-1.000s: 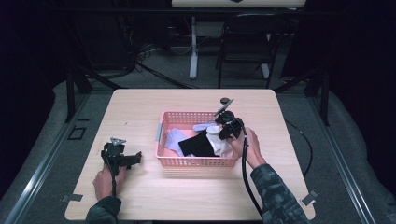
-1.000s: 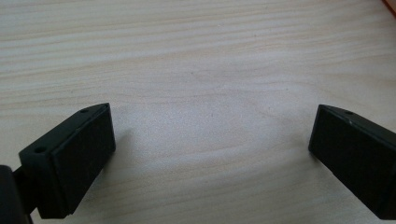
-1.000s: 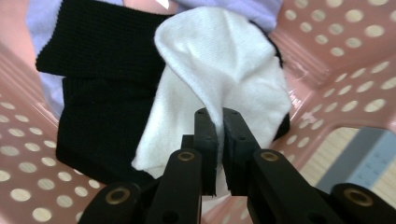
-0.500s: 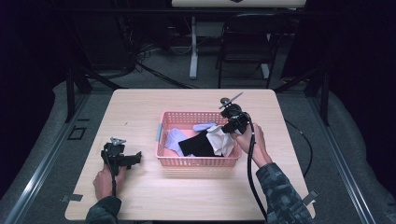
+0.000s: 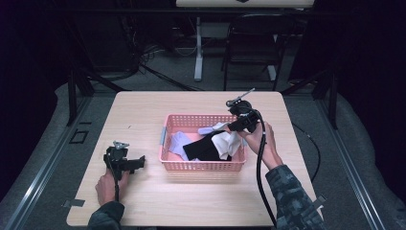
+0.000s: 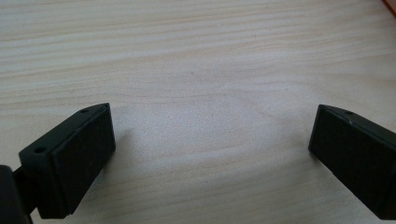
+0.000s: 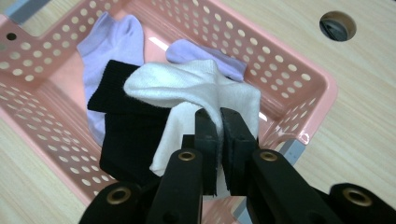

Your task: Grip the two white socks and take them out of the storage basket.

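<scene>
With the right gripper (image 7: 219, 122) pinching the white sock (image 7: 196, 86) above the pink basket (image 5: 201, 165), lift straight and slowly — clear of the black sock (image 7: 130, 135) — while the left gripper (image 6: 210, 149) rests open-fingered on the counter (image 5: 143, 201).

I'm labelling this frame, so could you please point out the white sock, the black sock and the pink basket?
white sock (image 7: 187, 86), right gripper view, bunched middle.
black sock (image 7: 128, 135), right gripper view, ribbed middle.
pink basket (image 5: 201, 166), high view, near wall.
</scene>
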The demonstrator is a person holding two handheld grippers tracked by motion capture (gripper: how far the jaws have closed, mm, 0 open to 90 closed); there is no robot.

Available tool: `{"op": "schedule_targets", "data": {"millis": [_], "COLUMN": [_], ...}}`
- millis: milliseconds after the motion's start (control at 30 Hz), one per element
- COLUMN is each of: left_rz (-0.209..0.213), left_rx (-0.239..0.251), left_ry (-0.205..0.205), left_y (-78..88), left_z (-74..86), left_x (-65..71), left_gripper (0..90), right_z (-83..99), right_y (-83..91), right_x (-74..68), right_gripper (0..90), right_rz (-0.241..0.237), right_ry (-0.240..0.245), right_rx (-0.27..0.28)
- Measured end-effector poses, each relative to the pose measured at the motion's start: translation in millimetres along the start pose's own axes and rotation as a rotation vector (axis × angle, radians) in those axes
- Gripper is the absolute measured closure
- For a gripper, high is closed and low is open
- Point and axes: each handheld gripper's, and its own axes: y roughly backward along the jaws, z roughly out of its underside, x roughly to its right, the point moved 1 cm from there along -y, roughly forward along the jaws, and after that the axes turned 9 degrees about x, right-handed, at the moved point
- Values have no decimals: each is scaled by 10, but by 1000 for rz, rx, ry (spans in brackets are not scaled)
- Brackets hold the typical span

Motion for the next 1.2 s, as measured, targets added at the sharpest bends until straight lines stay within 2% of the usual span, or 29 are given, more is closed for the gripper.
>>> {"op": "schedule_targets", "data": {"millis": [33, 167, 233, 333, 367, 433, 600, 1200], "left_rz": [0, 0, 0, 0, 0, 0, 0, 0], "left_rx": [0, 0, 0, 0, 0, 0, 0, 0], "left_ry": [0, 0, 0, 0, 0, 0, 0, 0], "left_y": [0, 0, 0, 0, 0, 0, -1, -1], "left_z": [0, 0, 0, 0, 0, 0, 0, 0], "left_x": [0, 0, 0, 0, 0, 0, 0, 0], "left_gripper": [5, 5, 5, 5, 5, 5, 5, 5], "right_z": [-10, -44, -51, -68, -72, -93, -127, -203], "right_y": [23, 86, 110, 151, 155, 213, 268, 497], "right_x": [6, 10, 14, 23, 19, 29, 35, 145], "right_gripper": [860, 860, 860, 860, 860, 860, 860, 863], "right_rz": [2, -9, 0, -1, -3, 0, -5, 31], "right_ry": [14, 4, 9, 13, 4, 17, 15, 2], "right_rx": [-8, 11, 15, 8, 25, 20, 29, 71]}}
